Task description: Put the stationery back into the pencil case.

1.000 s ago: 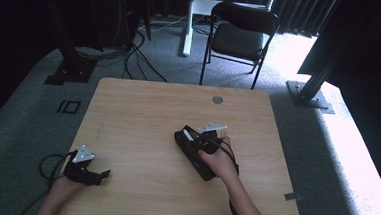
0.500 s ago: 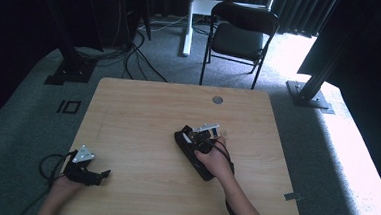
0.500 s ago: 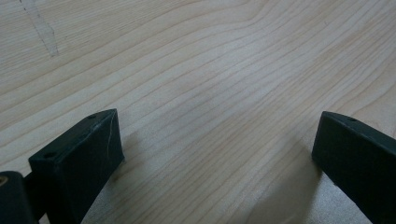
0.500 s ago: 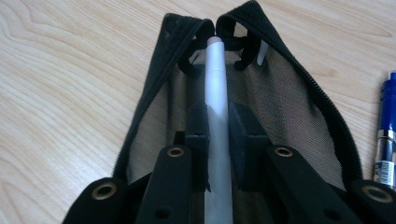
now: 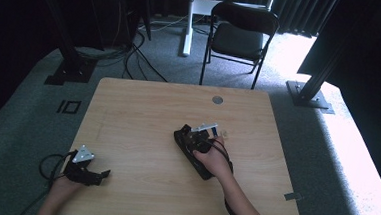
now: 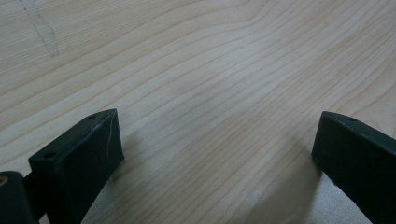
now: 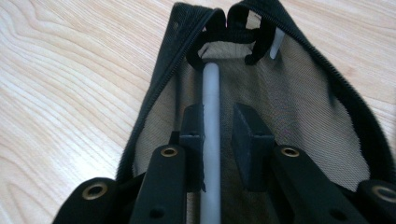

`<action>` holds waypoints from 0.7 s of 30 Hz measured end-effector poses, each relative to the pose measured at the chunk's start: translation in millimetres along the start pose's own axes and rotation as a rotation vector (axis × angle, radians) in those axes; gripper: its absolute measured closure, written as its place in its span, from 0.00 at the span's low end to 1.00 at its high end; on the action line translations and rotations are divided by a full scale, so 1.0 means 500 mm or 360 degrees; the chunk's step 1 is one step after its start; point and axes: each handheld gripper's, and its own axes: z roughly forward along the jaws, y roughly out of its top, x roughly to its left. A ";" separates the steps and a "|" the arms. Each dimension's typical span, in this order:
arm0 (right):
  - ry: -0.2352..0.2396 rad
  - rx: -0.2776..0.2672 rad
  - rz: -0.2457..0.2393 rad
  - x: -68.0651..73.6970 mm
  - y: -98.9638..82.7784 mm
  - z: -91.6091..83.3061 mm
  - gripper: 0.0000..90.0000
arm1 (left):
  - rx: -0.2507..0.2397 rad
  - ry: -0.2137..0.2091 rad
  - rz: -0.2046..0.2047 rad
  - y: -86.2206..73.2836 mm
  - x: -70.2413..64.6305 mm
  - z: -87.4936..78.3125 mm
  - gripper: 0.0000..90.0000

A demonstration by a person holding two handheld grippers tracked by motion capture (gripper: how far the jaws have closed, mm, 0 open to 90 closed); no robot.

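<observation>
From above I see my right gripper at a black mesh pouch mid-table. Its own view shows jaws nearly closed around a grey rod inside. My left gripper rests wide open over bare table.

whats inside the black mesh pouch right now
Inside the black mesh pouch lies a grey pen-like rod, between the jaws of the right gripper, which reach into the opening. A second pale stick shows near the far end. Anything deeper is hidden.

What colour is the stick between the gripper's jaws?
The stick is light grey, clearest in the right gripper view.
</observation>
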 end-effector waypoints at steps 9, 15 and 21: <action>0.0097 -0.0235 0.0040 -0.012 0.014 -0.085 0.79 | 0.0000 0.0000 -0.0001 0.000 0.000 0.000 0.02; 0.0037 -0.0367 0.0090 -0.052 0.024 -0.133 0.78 | 0.0000 0.0000 0.0000 0.000 0.000 0.000 0.02; -0.0074 -0.0392 0.0152 -0.109 0.014 -0.147 0.77 | 0.0000 0.0000 0.0000 0.000 0.000 0.000 0.02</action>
